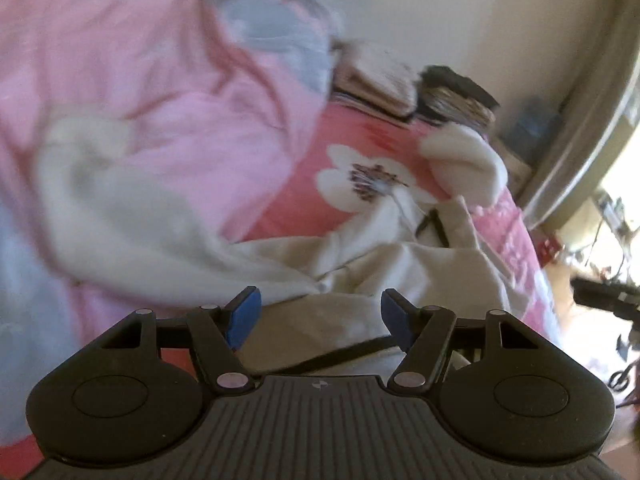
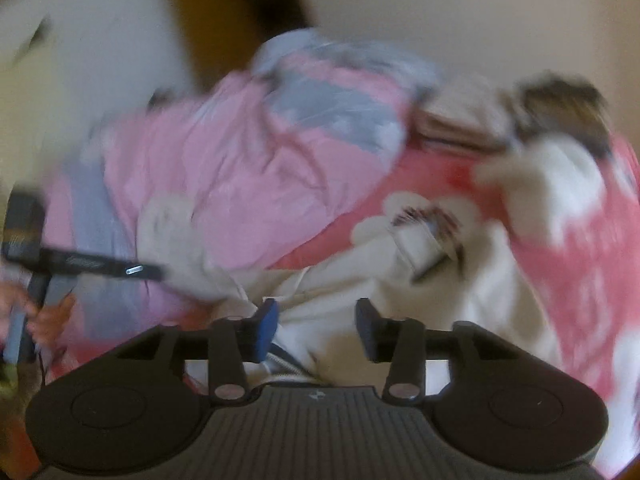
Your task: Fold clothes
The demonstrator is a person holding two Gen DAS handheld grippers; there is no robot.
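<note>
Your left gripper [image 1: 320, 320] hangs with its jaws spread, the blue pads [image 1: 242, 322] well apart and pinching nothing; below and between them lies the cream garment [image 1: 360, 264], crumpled on the bed [image 1: 304, 184] with a dark drawstring [image 1: 344, 354] trailing across its near edge. Your right gripper [image 2: 316, 330] is likewise spread, its pads touching no cloth, and it points down at the same cream garment [image 2: 340, 292] (the view is badly blurred, so fine folds cannot be made out). A white cord [image 2: 280, 360] lies on the fabric just under the left finger of that gripper. The bed wears a coral-pink sheet printed with large white flowers [image 1: 360, 184], and the garment sprawls over it from the near middle out toward the right. To the left, a heap of pink bedding [image 1: 140, 80] with pale blue patches rises high, and a fold of the cream fabric climbs against it. At the far side of the bed, against the wall, you have a stack of folded clothes [image 1: 380, 84] in beige and a darker patterned pile [image 1: 460, 96] beside it. In the right wrist view, a hand [image 2: 44, 316] grips the other black tool [image 2: 80, 264] at the far left edge, over the pink bedding.
</note>
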